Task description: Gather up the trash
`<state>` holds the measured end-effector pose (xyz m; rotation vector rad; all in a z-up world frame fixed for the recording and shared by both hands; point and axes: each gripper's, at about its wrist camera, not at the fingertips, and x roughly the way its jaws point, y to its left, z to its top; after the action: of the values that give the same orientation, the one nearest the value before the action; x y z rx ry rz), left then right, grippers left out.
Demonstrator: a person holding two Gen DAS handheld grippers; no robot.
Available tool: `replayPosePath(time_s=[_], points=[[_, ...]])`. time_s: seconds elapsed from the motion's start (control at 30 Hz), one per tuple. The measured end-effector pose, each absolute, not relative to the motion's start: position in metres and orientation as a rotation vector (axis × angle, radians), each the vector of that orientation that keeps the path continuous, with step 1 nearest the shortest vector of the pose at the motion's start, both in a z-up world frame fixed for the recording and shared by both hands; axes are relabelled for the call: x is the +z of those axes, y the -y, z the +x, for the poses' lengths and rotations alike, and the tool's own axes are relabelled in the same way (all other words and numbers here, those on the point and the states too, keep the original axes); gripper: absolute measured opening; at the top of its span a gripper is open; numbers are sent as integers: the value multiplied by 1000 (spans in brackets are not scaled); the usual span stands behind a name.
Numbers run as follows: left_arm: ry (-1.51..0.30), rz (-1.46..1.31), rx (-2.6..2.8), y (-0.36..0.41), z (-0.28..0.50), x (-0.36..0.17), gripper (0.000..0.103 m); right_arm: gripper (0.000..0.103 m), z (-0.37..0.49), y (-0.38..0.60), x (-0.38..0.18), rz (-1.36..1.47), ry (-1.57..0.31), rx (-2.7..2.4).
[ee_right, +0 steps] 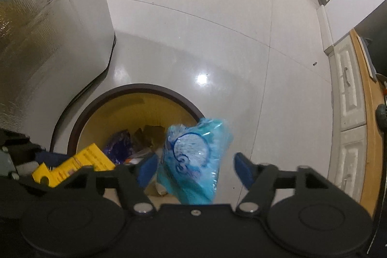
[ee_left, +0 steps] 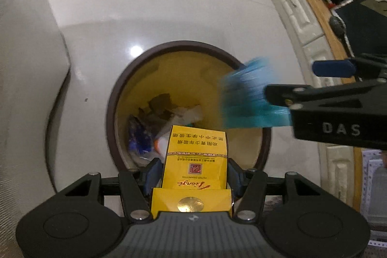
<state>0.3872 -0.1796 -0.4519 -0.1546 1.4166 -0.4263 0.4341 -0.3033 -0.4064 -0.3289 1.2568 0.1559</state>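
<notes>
Yellow cigarette pack (ee_left: 195,161): clamped across its width by left gripper (ee_left: 194,173), long axis aimed into yellow-lined trash bin (ee_left: 113,98) directly below; right gripper (ee_right: 193,167) spread, blue plastic wrapper (ee_right: 196,156) loose over bin's rim

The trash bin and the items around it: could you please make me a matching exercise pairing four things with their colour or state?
Things:
1. cigarette box
2. plastic bag
3. trash bin
4. floor

Descriptions:
A. pale glossy tiles
B. blue, between open jaws of the right hand-held gripper
C. yellow, clamped in the left hand-held gripper
D. dark rim, yellow inside, trash at the bottom

Pairs: 1-C, 2-B, 3-D, 4-A
</notes>
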Motion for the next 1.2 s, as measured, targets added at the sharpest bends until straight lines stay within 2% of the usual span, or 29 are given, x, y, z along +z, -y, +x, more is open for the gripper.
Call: replayPosePath(time_s=[0.43,0.47,0.5,0.57,0.87,1.2], points=[[-1412,-172,-525,185,386,-456,58,79,431,311,-408,-233,-1264,151],[-1410,-179,-537,186,386,-456,64,79,431,312,-408,-229,-1264,152],[-1413,-188,-547,186,385,-456,79,79,431,313,-408,-225,-1262,152],[-1416,-186,-557,188,384,-456,88,79,431,314,-408,-215,-1261,152],[-1447,-161,-539,189,383,-459,89,80,431,316,-409,-214,-1282,156],[-1464,-121,-499,183,383,-450,103,82,422,326,-404,-185,-1297,159]])
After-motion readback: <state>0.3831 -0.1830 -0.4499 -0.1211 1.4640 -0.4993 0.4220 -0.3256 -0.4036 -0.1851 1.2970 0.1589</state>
